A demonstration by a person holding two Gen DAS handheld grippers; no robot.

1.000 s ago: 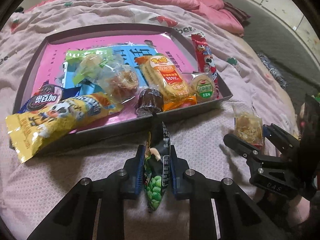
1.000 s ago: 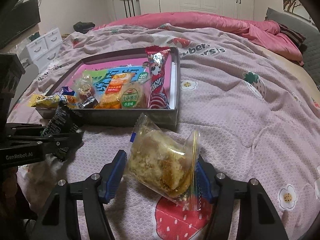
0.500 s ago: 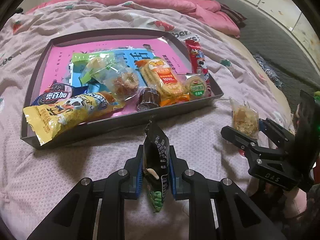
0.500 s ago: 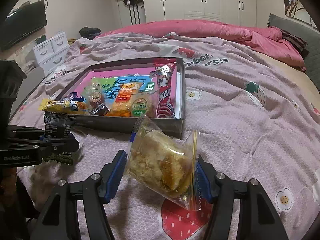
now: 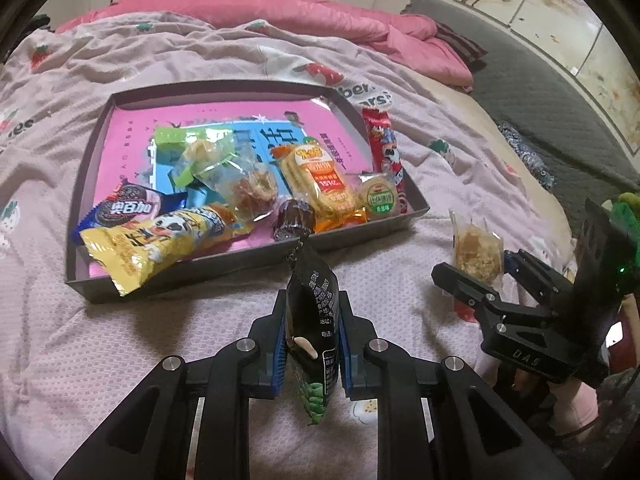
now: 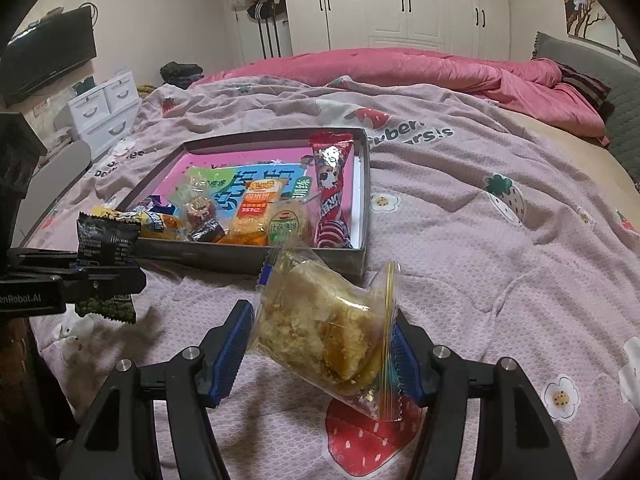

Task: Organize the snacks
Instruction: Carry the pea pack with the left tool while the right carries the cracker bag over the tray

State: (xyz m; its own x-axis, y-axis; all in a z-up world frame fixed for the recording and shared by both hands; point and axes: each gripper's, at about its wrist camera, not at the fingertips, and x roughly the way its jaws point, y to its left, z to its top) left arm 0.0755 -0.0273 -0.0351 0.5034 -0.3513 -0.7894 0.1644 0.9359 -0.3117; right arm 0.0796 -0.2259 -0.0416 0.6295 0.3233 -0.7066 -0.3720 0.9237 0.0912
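Observation:
My left gripper [image 5: 312, 340] is shut on a black and green pea snack packet [image 5: 314, 320], held above the bedspread in front of the grey tray [image 5: 256, 256]. The packet also shows in the right wrist view [image 6: 106, 248]. My right gripper [image 6: 320, 344] is shut on a clear bag of crumbly pastry [image 6: 324, 320], in front of the tray's right corner [image 6: 312, 260]. The pastry bag shows in the left wrist view [image 5: 478, 252] right of the tray. The tray holds several snacks: a yellow packet [image 5: 152, 244], an orange packet [image 5: 320, 176], a red stick packet [image 5: 384, 156].
The tray rests on a pink strawberry-print bedspread [image 6: 500, 240]. A crumpled pink quilt [image 6: 420, 68] lies at the far side of the bed. White drawers [image 6: 104, 108] and a chair stand left of the bed. A grey floor mat [image 5: 560, 92] lies to the right.
Both grippers have lifted and drawn back from the tray, each keeping its packet. The tray and its snacks now appear farther away and have not moved.

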